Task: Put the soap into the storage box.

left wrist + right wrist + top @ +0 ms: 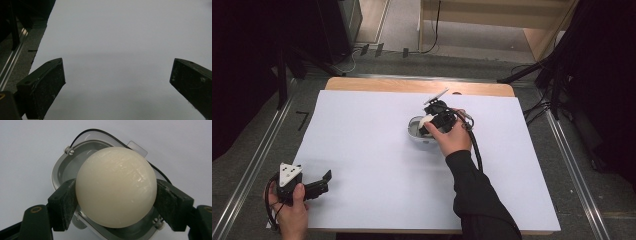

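Note:
A smooth cream-white ball [116, 187] is clamped between the two black jaws of my right gripper [116, 203], which presses on it from both sides. It hangs just above a grey open container [65, 170] with a clear rim. In the high view the right gripper [428, 124] holds the ball [427, 120] over that container [414, 127] near the table's middle. My left gripper [324, 180] rests at the near left corner with its jaws wide apart; in the left gripper view the left gripper [117, 80] has only white table surface between its jaws.
The table [362, 150] is covered with a white sheet; a wooden strip [412, 86] shows along its far edge. A metal rail [257, 155] runs along the floor at the left. Black stands and cables [557, 90] sit at the far right.

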